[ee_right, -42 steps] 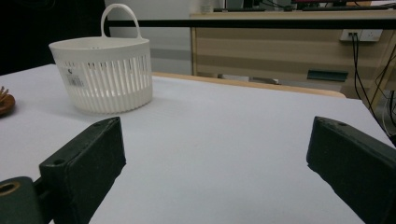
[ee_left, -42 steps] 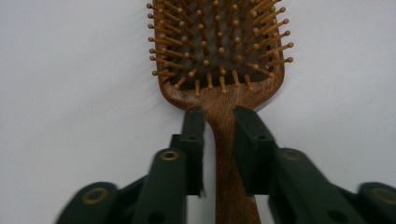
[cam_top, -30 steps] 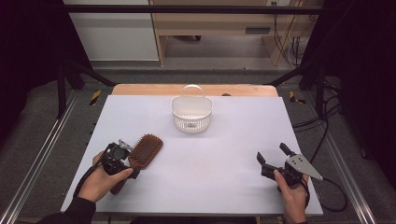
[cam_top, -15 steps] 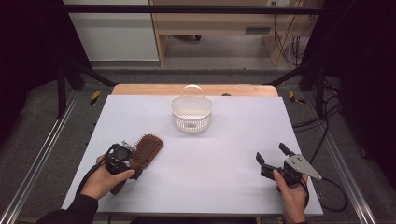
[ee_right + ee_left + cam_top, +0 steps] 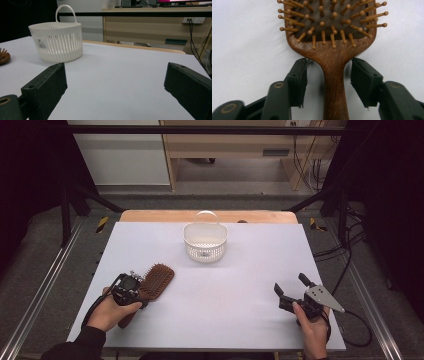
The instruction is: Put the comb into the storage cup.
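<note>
A wooden paddle hairbrush lay bristles up on the near-left part of the white bench, its head pointing away from the person and its handle running back under the left gripper. In the left gripper view the hairbrush's narrow neck stood between the two black jaws, which had just been closing in on it; a gap showed on each side of the handle, so the pads were not yet pressing on the wood. The left hand rested on the bench just behind the gripper. Well apart, at the near-right corner, the right gripper sat low over the bench in the right hand with its jaws spread wide and nothing between them. A white slatted plastic basket with an upright loop handle stood toward the far middle of the bench; the right gripper view showed this basket off to the left beyond its jaws.
</note>
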A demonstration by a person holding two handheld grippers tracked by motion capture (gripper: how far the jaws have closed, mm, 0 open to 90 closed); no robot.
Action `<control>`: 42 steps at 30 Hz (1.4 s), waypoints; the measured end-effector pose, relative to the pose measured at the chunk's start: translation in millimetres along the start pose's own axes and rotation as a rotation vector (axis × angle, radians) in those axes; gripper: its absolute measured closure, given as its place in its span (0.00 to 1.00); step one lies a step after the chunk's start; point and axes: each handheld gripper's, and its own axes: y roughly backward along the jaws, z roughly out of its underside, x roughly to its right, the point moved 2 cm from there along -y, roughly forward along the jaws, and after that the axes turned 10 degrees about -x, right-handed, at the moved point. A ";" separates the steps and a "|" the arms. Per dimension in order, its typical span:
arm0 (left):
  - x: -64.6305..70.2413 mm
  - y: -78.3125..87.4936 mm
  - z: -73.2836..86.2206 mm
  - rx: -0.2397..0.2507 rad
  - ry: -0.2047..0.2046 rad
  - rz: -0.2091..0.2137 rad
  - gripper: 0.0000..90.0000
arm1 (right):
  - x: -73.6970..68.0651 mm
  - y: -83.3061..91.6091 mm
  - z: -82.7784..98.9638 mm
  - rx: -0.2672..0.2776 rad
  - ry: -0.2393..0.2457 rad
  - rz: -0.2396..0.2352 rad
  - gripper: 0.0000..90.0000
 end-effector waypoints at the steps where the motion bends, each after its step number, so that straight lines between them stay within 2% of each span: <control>1: 0.0 0.0 0.0 0.000 0.000 0.000 0.55 | 0.0 0.0 0.0 0.000 0.000 0.000 0.05; 4: -1.0 0.6 0.2 -0.008 -0.011 0.003 0.59 | 0.4 0.0 0.2 -0.004 -0.001 -0.001 0.05; 9: -3.2 0.6 3.7 0.011 -0.027 0.014 0.69 | 0.4 -0.1 0.2 -0.005 -0.001 -0.001 0.05; 14: -2.5 0.2 4.1 0.015 -0.047 0.008 0.77 | -0.3 -0.4 0.3 -0.008 -0.002 -0.004 0.05; 19: -1.4 0.2 3.6 0.012 -0.064 0.002 0.80 | -0.6 -0.7 0.4 -0.010 -0.002 -0.008 0.05; 25: -2.6 0.1 10.5 0.074 -0.065 0.011 0.80 | -0.5 -0.6 0.2 -0.009 -0.001 -0.010 0.05; 28: -1.3 2.2 11.9 0.094 -0.075 -0.015 0.80 | -0.7 -0.4 0.0 -0.007 -0.002 -0.014 0.05; 29: -0.9 3.9 11.9 0.118 -0.080 -0.027 0.80 | -0.8 -0.4 0.0 -0.007 -0.002 -0.014 0.05; 34: -1.7 22.2 10.4 0.265 -0.048 -0.042 0.80 | -2.2 -0.7 -0.8 -0.005 0.004 -0.017 0.05; 37: 1.4 30.2 10.4 0.347 -0.049 -0.069 0.80 | -4.8 -0.3 -1.4 -0.004 0.005 -0.028 0.05; 38: 2.8 31.6 11.0 0.371 -0.055 -0.081 0.80 | -5.6 -0.4 -1.4 -0.008 0.004 -0.033 0.05; 40: 7.3 30.7 13.5 0.437 -0.037 -0.072 0.80 | -6.5 -0.9 -1.2 -0.024 -0.004 -0.056 0.05; 41: 10.0 28.8 14.6 0.458 -0.037 -0.070 0.80 | -6.8 -0.7 -1.4 -0.028 -0.007 -0.064 0.05; 42: 13.1 26.5 15.5 0.471 -0.040 -0.085 0.80 | -7.1 -0.4 -1.6 -0.027 -0.010 -0.067 0.05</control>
